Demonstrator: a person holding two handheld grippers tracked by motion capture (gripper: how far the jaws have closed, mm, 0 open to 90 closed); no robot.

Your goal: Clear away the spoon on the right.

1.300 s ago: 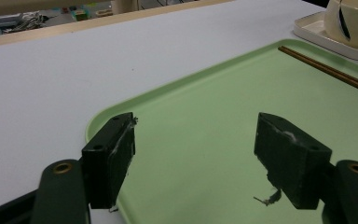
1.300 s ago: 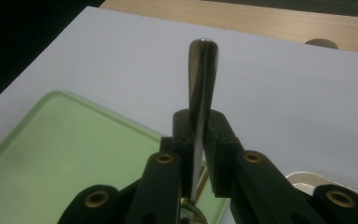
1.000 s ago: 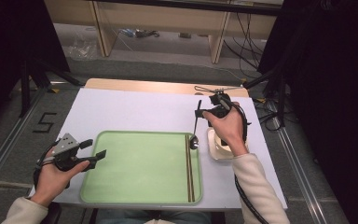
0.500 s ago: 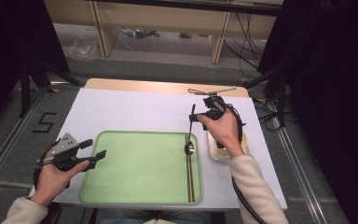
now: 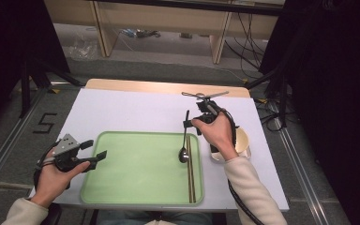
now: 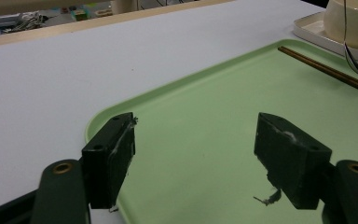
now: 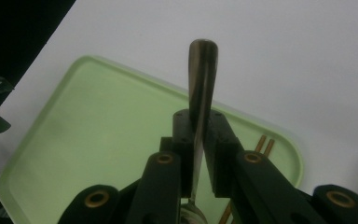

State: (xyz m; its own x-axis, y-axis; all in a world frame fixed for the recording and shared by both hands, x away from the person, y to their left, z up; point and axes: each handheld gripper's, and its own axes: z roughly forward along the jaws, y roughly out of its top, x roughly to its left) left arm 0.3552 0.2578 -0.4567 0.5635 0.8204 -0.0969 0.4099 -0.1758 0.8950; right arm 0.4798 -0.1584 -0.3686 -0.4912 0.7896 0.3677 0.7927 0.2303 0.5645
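White table (image 5: 136, 112): right tool (image 5: 187, 123) grips spoon (image 5: 184, 143) over green tray (image 5: 136, 168).

A laboratory recording station. The bench (image 5: 136, 110), covered by a white sheet, stands between black curtains (image 5: 9, 51) at 9 and 3 o'clock; cables (image 5: 243, 33) trail over the grey floor at 12 o'clock, beneath wooden furniture (image 5: 168, 21); tape marks (image 5: 44, 123) lie at 9 o'clock.

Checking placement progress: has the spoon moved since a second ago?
Yes. The spoon, clamped in the right gripper, has shifted left over the green tray, beside the chopsticks.
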